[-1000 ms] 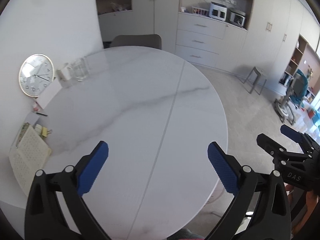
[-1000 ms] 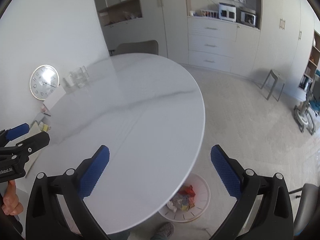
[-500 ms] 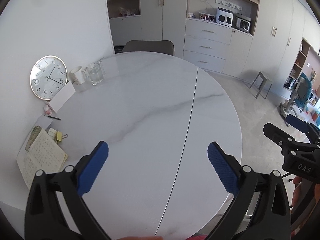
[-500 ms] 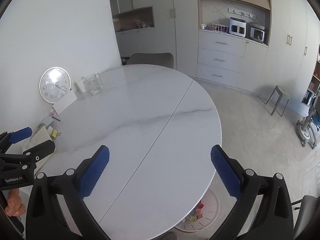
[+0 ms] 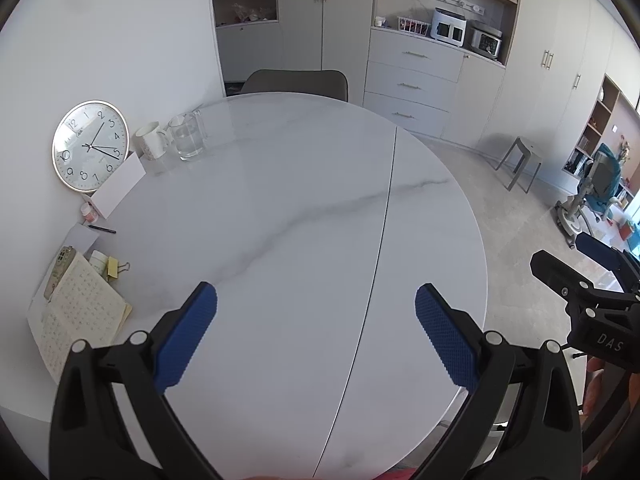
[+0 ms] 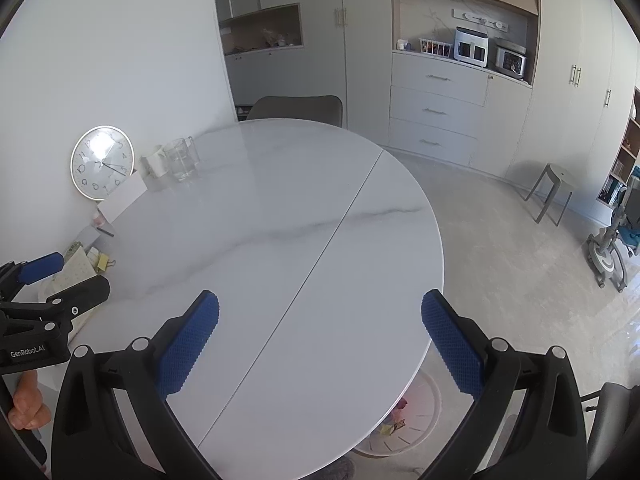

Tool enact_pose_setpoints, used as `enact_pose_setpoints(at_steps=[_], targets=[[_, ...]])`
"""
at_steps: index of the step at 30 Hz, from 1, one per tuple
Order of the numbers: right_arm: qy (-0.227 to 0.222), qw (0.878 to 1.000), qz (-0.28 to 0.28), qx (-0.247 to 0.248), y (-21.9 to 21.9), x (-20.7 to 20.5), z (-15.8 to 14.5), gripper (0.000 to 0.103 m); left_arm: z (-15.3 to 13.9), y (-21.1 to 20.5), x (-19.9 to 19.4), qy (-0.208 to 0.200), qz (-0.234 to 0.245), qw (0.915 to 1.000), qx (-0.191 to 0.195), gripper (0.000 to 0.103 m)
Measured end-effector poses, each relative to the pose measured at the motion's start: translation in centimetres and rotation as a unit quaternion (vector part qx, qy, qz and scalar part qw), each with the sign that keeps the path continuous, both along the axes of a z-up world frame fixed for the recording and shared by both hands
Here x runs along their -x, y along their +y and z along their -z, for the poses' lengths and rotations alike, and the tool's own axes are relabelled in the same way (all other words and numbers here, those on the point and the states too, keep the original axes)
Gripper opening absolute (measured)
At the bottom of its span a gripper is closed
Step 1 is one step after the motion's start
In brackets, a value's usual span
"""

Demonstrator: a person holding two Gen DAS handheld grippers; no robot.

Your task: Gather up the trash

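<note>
The left gripper (image 5: 316,332) hangs over the round marble table (image 5: 304,208) with its jaws spread wide and nothing between them. The right gripper (image 6: 320,338) is just as wide and empty, above the table's near edge. Under that edge stands a white bin (image 6: 424,412) with the trash (image 6: 394,426) in it. A clock (image 5: 91,146), mug (image 5: 151,140) and glass pitcher (image 5: 187,137) stand at the far left, a notebook (image 5: 78,312) nearer.

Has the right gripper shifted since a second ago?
Yes. The right gripper has swung left: the white bin, earlier in plain view below the table edge, is now mostly hidden under it.
</note>
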State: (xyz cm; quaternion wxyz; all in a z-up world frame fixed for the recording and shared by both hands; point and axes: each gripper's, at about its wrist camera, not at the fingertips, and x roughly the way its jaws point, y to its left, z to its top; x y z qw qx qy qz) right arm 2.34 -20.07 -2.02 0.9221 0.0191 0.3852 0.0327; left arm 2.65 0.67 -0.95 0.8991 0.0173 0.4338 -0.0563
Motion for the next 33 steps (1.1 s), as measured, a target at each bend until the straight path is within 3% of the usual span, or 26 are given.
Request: enact_pose_setpoints(at_steps=[15,22,33], targets=[[0.005,1.0,0.003,-0.001,-0.31,0.33,0.32,0.101,0.05,-0.06,0.22,0.0,0.001,1.0,-0.001,0.095],[0.01,1.0,0.001,0.0,-0.32,0.62,0.8,0.101,-0.08,-0.2,0.74,-0.019,0.001,0.9998,0.0,0.095],[0.016,1.0,-0.006,0.004,-0.17,0.5,0.82,0.101,0.82,0.61,-0.21,0.02,-0.014,0.9996,0.014,0.095]])
